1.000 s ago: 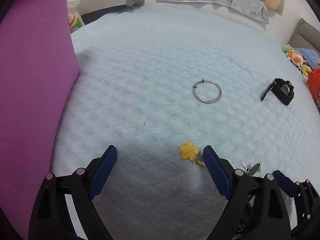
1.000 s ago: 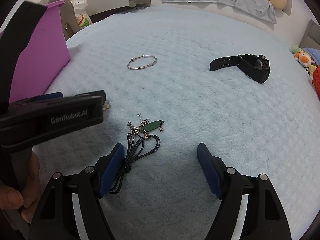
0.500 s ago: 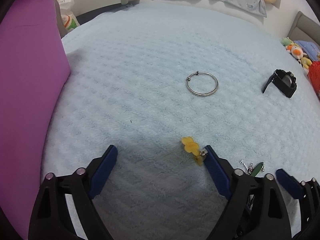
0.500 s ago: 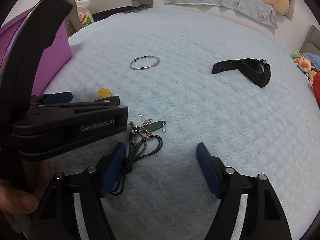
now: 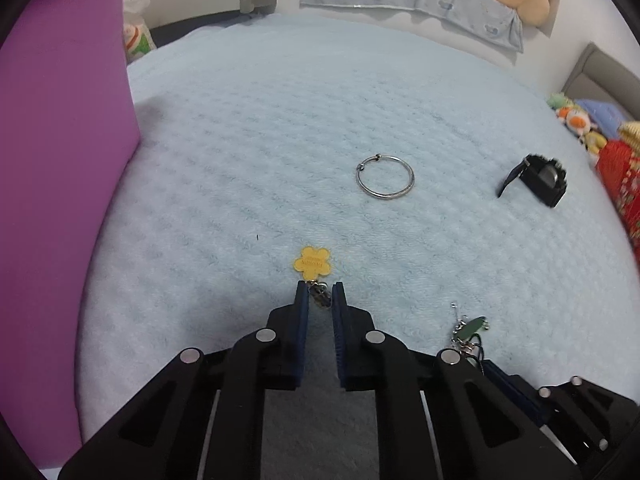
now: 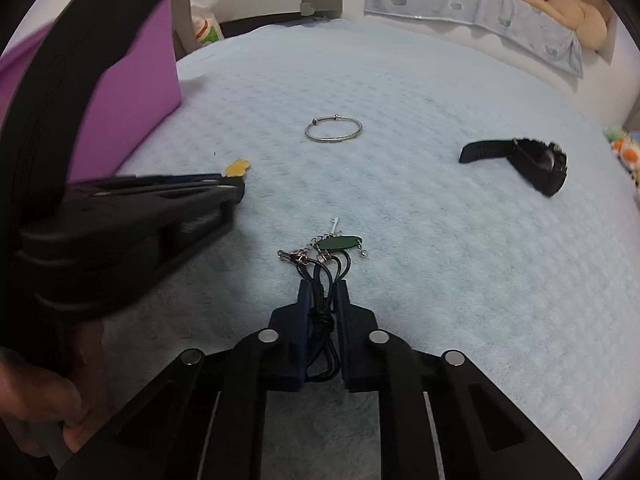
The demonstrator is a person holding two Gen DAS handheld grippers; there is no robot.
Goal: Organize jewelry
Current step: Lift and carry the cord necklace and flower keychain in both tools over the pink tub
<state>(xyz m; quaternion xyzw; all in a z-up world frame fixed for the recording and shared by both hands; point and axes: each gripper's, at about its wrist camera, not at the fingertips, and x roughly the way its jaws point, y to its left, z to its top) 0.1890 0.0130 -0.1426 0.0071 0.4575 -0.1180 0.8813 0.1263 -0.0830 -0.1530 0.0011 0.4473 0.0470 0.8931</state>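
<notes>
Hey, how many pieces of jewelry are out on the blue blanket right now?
4: yellow flower charm at the left gripper, green pendant cord in the right gripper, silver bangle mid-blanket, black watch far right.

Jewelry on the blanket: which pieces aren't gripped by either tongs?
The silver bangle and the black watch. Both lie free farther out; the yellow flower charm and the green pendant cord are each clamped.
</notes>
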